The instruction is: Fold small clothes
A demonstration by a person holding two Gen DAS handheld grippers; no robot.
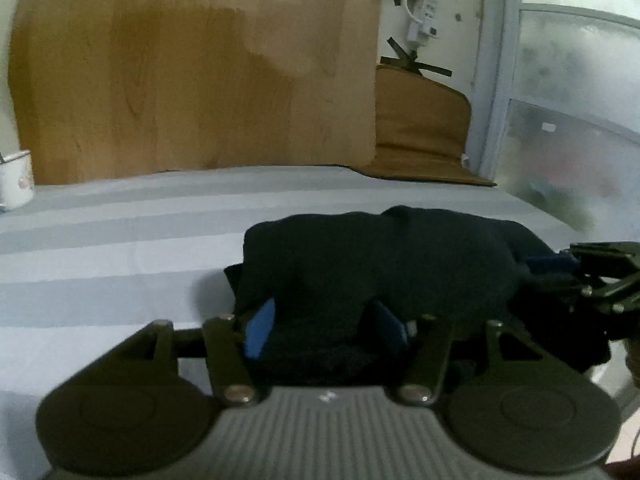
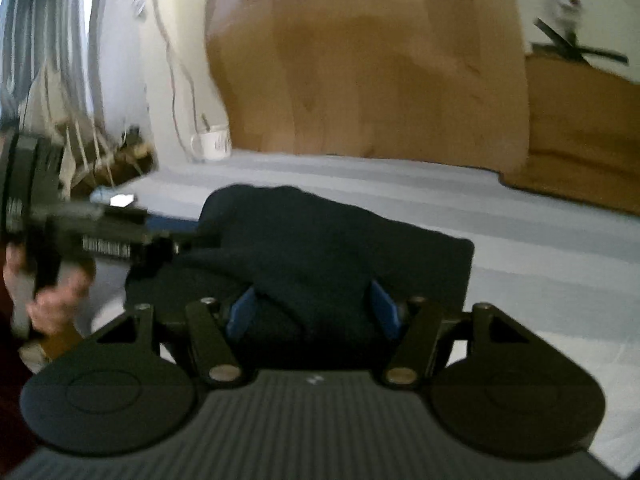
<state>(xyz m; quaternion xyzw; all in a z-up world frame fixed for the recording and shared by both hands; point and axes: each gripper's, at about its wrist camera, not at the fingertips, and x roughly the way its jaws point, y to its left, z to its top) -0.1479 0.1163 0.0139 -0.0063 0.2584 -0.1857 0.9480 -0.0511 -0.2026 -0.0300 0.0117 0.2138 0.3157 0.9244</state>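
A dark navy garment [image 1: 380, 264] lies bunched on the striped grey-white bedsheet [image 1: 120, 248]. My left gripper [image 1: 324, 330] has its blue pads wide apart with a thick fold of the garment between them. My right gripper [image 2: 312, 310] also has its pads wide apart around a fold of the same garment [image 2: 320, 240]. Each gripper shows in the other's view: the right one at the garment's right end [image 1: 600, 276], the left one at its left end [image 2: 120, 236], held by a hand [image 2: 48, 296].
A wooden headboard [image 1: 192, 68] and a brown cushion [image 1: 420, 128] stand behind the bed. A white mug [image 1: 16, 180] sits at the far left edge. A frosted window [image 1: 576, 92] is on the right. Cables and clutter [image 2: 100, 152] lie beside the bed.
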